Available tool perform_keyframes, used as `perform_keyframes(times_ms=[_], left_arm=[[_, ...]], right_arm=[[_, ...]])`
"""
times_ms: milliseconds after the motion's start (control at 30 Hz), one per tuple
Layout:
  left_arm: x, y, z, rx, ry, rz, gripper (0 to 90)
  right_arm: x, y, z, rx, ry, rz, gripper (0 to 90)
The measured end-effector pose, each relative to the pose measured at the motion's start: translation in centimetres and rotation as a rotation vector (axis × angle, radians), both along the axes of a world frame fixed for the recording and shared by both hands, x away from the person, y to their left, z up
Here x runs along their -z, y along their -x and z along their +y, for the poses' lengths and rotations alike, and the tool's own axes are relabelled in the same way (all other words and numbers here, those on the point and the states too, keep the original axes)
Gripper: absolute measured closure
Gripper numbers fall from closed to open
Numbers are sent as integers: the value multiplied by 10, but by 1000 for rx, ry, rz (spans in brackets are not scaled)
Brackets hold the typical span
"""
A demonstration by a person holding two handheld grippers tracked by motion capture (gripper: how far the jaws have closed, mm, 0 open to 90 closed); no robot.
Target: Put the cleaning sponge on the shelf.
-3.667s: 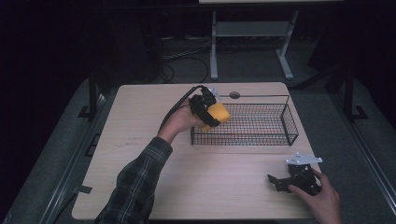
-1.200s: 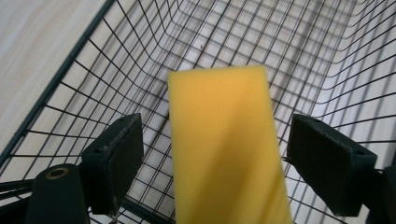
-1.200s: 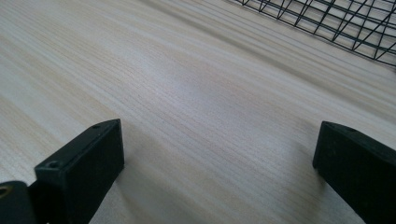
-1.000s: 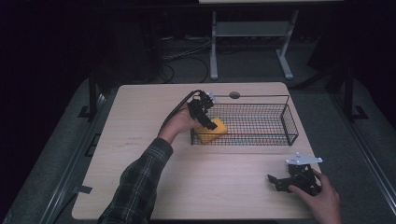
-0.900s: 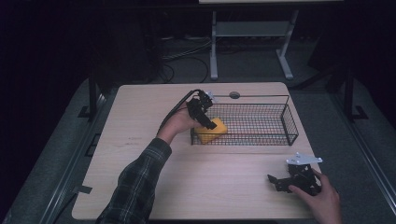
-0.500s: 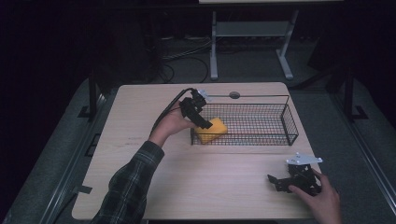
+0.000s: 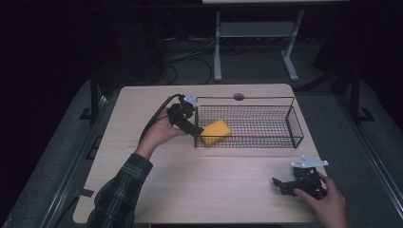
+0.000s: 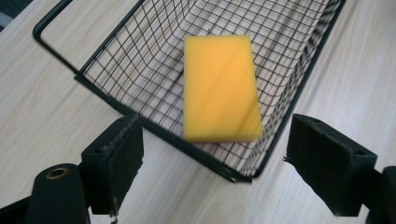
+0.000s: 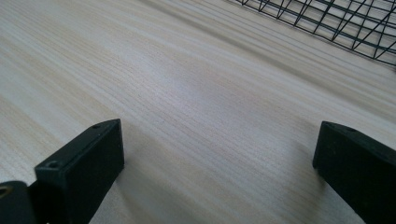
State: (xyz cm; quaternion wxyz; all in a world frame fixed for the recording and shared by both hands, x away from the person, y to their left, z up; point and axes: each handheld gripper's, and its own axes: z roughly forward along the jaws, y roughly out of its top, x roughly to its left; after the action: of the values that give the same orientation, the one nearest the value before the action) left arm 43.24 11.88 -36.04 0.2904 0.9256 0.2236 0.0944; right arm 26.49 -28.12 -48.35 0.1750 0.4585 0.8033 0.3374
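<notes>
One yellow sponge lying flat in wire basket, at its 9 o'clock end, free of any grip. Left gripper spread wide just outside the rim, likely releasing. Right gripper wide, empty, parked on table at 5 o'clock.

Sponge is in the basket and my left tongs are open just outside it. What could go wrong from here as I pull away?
1. The left tongs hang open close over the black wire basket's near corner; a jaw could catch the rim and drag it.
2. The yellow rectangular sponge lies against the end wall at that corner, so a jolted basket could shift it.
3. The right tongs rest open on the light wooden table near its front edge, where they could slip off.
</notes>
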Motion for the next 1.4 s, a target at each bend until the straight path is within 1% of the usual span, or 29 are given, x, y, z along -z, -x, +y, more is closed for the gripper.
perform_keyframes(times_ms=[33,67,133,233,267,300,367,400,433,633,667,767,800,867,900,1000,1100,1167,1200,1267,1300,1400], left_arm=[[0,0,0,0,0,0,183],[0,4,5,-3,1,-7,183],[1,8,9,-17,10,-11,183],[2,13,14,-22,10,-12,182],[3,18,19,-28,14,-20,182],[4,20,21,-38,18,-20,182],[7,25,27,-44,15,-24,182],[7,25,27,-44,15,-24,183],[10,30,32,-52,18,-22,183],[21,43,49,-74,36,-22,183],[24,46,52,-84,40,-19,183],[28,49,57,-89,40,-19,183],[33,54,63,-100,38,-20,183],[38,60,68,-110,39,-18,183],[38,60,68,-110,39,-18,183],[48,72,77,-122,43,-19,183],[54,80,83,-131,28,-17,183],[60,89,88,-140,27,-23,182],[60,89,88,-140,27,-23,182],[65,98,95,-151,37,-24,181],[65,98,95,-151,37,-24,181],[74,108,104,-171,58,-38,178]], right_arm=[[0,0,0,0,0,0,14],[0,0,0,0,0,0,14],[0,0,0,0,0,0,14],[0,0,0,0,0,0,14],[0,0,0,1,0,0,14],[0,0,0,1,0,0,14],[0,0,0,1,0,0,14],[0,0,0,1,0,0,14],[0,0,0,1,0,0,14],[0,0,0,1,0,0,14],[0,0,0,1,0,0,14],[0,0,0,1,0,0,14],[0,0,0,1,0,0,14],[0,0,0,1,0,0,14],[0,0,0,1,0,0,14],[0,0,0,1,0,0,14],[0,0,0,2,0,0,14],[0,0,0,2,0,0,14],[0,0,0,2,0,0,14],[0,0,0,3,0,0,14],[0,0,0,3,0,0,14],[0,0,0,3,0,0,14]])
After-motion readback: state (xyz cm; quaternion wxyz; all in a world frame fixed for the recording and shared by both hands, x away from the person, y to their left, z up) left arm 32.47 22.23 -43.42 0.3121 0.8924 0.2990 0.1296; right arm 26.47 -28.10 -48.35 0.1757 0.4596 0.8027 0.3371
